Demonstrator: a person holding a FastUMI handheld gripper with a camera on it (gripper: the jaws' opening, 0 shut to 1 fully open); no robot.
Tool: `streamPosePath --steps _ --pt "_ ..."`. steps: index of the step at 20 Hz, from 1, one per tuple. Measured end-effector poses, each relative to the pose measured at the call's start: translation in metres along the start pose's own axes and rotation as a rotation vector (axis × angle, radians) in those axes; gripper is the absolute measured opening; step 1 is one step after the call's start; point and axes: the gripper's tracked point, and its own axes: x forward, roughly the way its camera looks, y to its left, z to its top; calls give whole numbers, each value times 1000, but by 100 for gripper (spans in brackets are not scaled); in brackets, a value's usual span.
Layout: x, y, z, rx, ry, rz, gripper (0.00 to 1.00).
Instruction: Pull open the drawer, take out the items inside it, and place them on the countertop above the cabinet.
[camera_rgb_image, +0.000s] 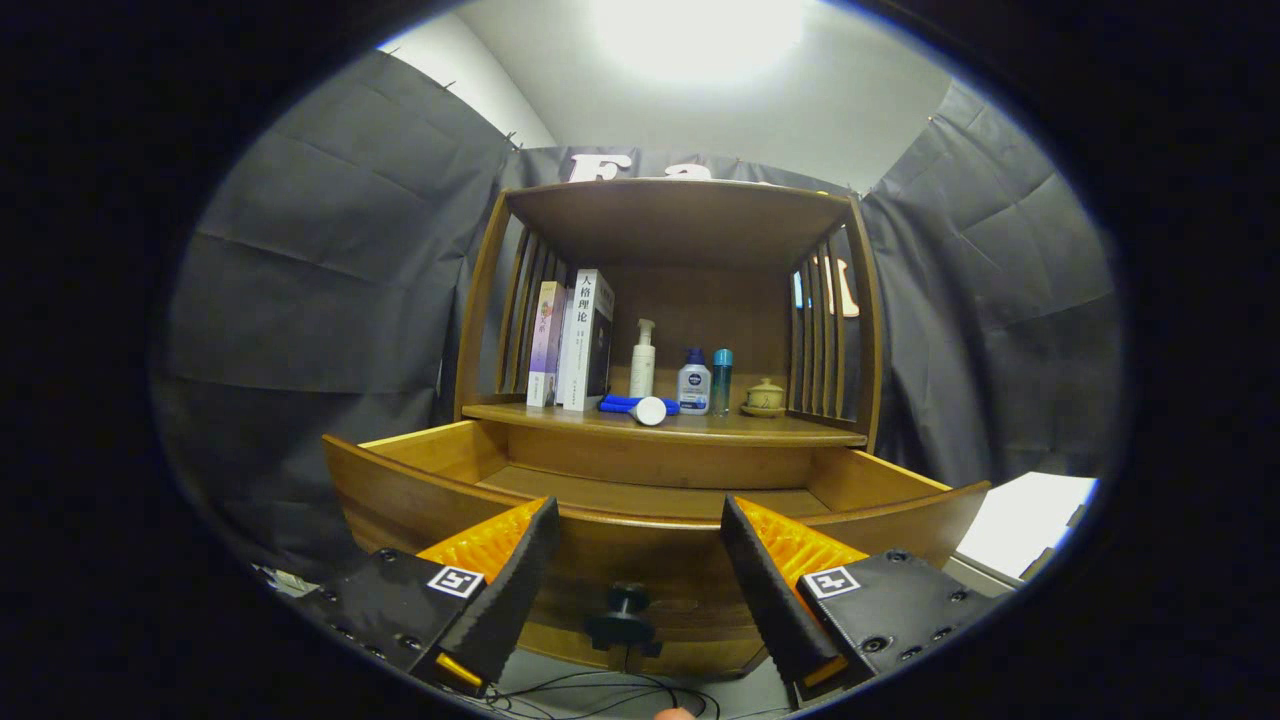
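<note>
The drawer (640, 500) stands pulled out of the wooden cabinet (670, 300), its curved front panel facing the gripper (640, 560) and its dark round knob (622, 620) low on that panel, between the two fingers and a little below their tips. The drawer is warm brown wood with lighter side walls; what shows of its inside is bare wooden floor, though the near part is hidden behind the front panel, so whether anything lies there cannot be told. The gripper's fingers are spread wide, with nothing between them, and they hover just in front of the drawer front without touching it or the knob. Above the drawer, the countertop (780, 430) carries a row of things: two books (575, 345) standing upright at its left end, a white pump bottle (643, 360) beside them, a blue tube (635, 405) with a white cap lying on its side in front of the pump bottle, then a squat bottle (694, 385) with a blue cap, a slim teal bottle (722, 380) just beside it, and a small lidded pot (765, 395) on a saucer near the right end. Slatted wooden sides rise from the countertop to a top shelf (680, 215). Dark cloth (330, 260) hangs as walls on both sides and behind the cabinet, under a pale ceiling with a bright light (700, 35). Thin dark cables (600, 690) lie on the floor below the knob, and a white surface (1030, 520) sits beside the drawer's right corner.
</note>
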Motion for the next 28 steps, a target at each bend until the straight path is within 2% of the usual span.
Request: streamPosePath --steps 4,8,12,17,28 --pt "-19 6 -36 -13 61 1 100" --pt "-11 8 -56 12 154 2 100" --pt "2 1 -68 58 216 -33 100" --pt "9 -6 -70 59 226 -65 96" --pt "15 -4 -68 33 219 -86 98"
